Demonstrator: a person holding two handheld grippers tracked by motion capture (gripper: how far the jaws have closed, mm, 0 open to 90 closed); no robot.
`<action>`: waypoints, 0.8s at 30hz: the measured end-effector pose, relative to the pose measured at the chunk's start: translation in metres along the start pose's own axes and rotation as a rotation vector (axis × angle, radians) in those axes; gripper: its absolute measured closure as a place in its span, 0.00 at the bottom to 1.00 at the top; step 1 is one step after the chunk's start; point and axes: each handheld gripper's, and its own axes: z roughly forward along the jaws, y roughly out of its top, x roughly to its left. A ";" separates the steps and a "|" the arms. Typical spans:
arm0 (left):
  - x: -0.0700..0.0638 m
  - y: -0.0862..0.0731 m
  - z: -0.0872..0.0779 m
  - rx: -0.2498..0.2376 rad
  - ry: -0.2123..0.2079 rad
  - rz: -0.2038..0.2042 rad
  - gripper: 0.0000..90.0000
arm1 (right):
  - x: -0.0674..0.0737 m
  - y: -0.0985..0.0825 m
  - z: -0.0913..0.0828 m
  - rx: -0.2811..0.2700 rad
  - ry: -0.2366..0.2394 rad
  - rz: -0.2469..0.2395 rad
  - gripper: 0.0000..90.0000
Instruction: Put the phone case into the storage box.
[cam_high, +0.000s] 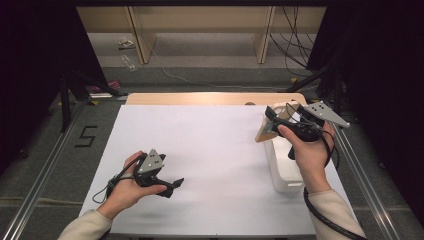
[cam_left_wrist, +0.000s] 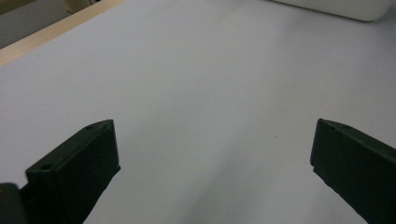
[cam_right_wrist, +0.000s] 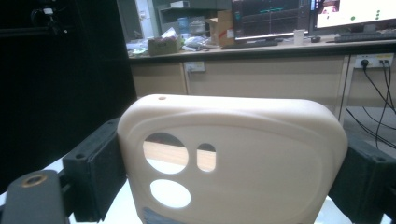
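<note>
The right tool (cam_high: 276, 117) grips a beige phone case (cam_right_wrist: 233, 158) by its two sides, held above the white box (cam_high: 282, 165) at three o'clock on the surface (cam_high: 210, 150). The left tool (cam_high: 175, 184) rests open at seven o'clock, nothing between its jaws.

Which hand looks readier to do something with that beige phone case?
Probably the right. The right claw already grips the phone case between its pads, above the white box. The left claw is open and empty, low over the white sheet, far off.
</note>
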 end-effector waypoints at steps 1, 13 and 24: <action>0.000 0.000 0.000 -0.001 0.000 -0.001 0.01 | -0.001 0.000 0.000 0.001 -0.004 0.000 0.13; 0.000 0.000 0.000 -0.004 0.001 -0.006 0.01 | -0.008 0.002 -0.003 -0.004 -0.029 0.007 0.14; 0.000 0.000 0.000 -0.004 0.002 -0.007 0.01 | -0.014 0.003 -0.005 -0.009 -0.050 0.008 0.14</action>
